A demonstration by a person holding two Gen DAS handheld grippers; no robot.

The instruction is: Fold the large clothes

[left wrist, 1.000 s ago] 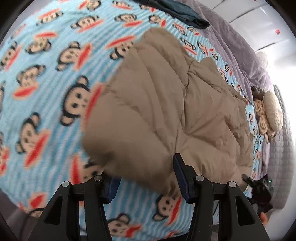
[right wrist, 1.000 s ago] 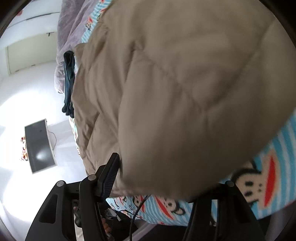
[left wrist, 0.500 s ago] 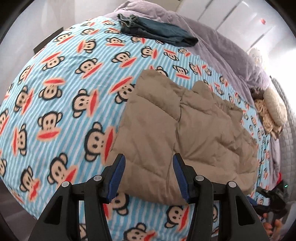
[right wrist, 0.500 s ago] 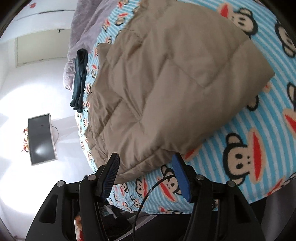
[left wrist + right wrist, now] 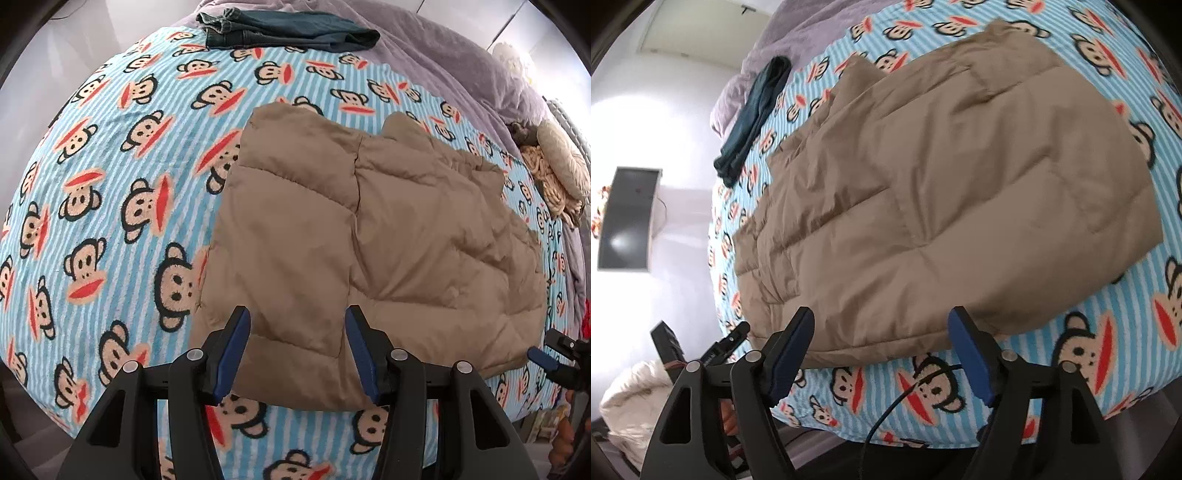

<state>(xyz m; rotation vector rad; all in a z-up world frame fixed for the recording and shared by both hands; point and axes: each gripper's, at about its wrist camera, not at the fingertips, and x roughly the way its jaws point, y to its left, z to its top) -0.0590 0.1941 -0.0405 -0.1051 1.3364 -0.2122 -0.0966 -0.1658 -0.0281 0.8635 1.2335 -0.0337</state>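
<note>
A tan quilted puffer jacket lies folded flat on the bed's blue striped monkey-print blanket; it also shows in the right wrist view. My left gripper is open and empty, hovering over the jacket's near edge. My right gripper is open and empty, just off the jacket's near edge. The right gripper also shows at the far right of the left wrist view.
Folded dark jeans lie at the far end of the blanket, also in the right wrist view. A purple cover and a plush toy lie beyond. A wall screen and a white bundle are off the bed.
Both grippers let go of the jacket and drew back. The jacket's flap dropped and now lies flat on the blanket.
</note>
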